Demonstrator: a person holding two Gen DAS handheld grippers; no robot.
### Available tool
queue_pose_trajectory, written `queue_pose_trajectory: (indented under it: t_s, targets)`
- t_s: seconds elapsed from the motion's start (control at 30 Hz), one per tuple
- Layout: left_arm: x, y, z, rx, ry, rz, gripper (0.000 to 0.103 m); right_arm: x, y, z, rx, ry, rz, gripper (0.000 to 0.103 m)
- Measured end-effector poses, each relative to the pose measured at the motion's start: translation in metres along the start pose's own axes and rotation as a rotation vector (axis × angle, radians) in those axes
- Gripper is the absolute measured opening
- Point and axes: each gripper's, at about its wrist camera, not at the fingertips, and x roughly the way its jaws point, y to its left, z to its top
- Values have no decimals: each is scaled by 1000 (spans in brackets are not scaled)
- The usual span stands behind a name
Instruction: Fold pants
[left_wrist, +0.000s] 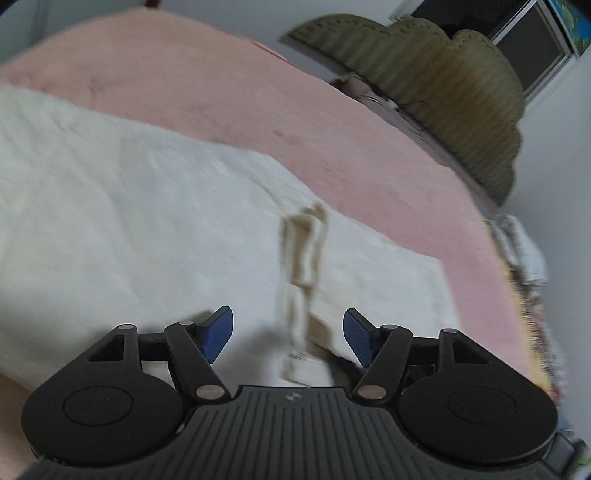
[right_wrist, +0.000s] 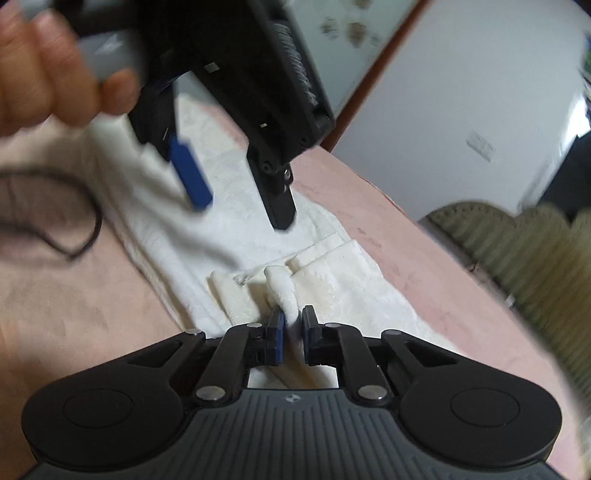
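The white pants (left_wrist: 147, 206) lie spread flat on the pink bed cover (left_wrist: 221, 92), running lengthwise across it, with a bunched, cream-edged fold (left_wrist: 304, 251) rising along the middle near the waistband end. In your right wrist view the same pants (right_wrist: 229, 206) stretch away from you, and that raised ridge of fabric (right_wrist: 282, 291) comes straight into your right gripper (right_wrist: 293, 325): its fingers are drawn close together and pinch the ridge between the blue pads (right_wrist: 277, 332).

Your left gripper (left_wrist: 288, 332) has its jaws spread wide and grips nothing; the fold of the pants sits in the gap just ahead of its blue pads (left_wrist: 219, 334). From the right wrist view, that left gripper (right_wrist: 240, 206) hangs above the pants with its fingers pointing down at the cloth, still apart from it, tilted toward you. Your left hand (right_wrist: 55, 74) is wrapped around its handle at the upper left, blurred.

A thin dark cord (right_wrist: 74, 206) loops on the bed cover just beside the pants' left edge. The olive scalloped headboard (left_wrist: 443, 85) stands past the far side of the bed, well apart from the pants, with a dark window (left_wrist: 532, 48) behind it. A white wall (right_wrist: 461, 92) with a wall socket (right_wrist: 480, 146) shows beyond the bed's edge.
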Motion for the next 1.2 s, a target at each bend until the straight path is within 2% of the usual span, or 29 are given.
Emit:
queue_pose_trajectory:
  t_s: [0.07, 0.2, 0.43, 0.5, 0.63, 0.67, 0.73, 0.8, 0.87, 1.1, 1.2]
  targets:
    - [7, -5, -1, -31, 36, -63, 69, -4, -21, -2, 139, -17, 45, 8]
    - [27, -8, -1, -118, 104, -132, 69, -10, -48, -8, 294, -46, 74, 8]
    - [71, 4, 7, -388, 206, -267, 70, -13, -57, -11, 348, -68, 88, 8]
    - [85, 11, 5, -478, 236, -263, 69, -15, -60, -13, 360, -75, 83, 8]
    - [92, 22, 2, -575, 207, -277, 64, -33, -74, -18, 411, -167, 106, 8]
    - [92, 23, 2, -581, 201, -271, 61, -35, -80, -18, 435, -168, 86, 9]
    - [94, 24, 2, -580, 193, -260, 51, -27, -91, -19, 452, -112, 56, 9]
    - [94, 21, 2, -544, 190, -231, 25, -8, -93, -20, 430, 4, 71, 9]
    - [93, 17, 3, -491, 183, -213, 14, 7, -87, -23, 407, 65, 88, 9]
    - [61, -6, 6, -268, 64, -138, 11, 6, -69, -9, 321, 1, 100, 9]
    - [51, -11, -6, -213, 48, -105, 11, 7, -64, -8, 302, 3, 122, 9]
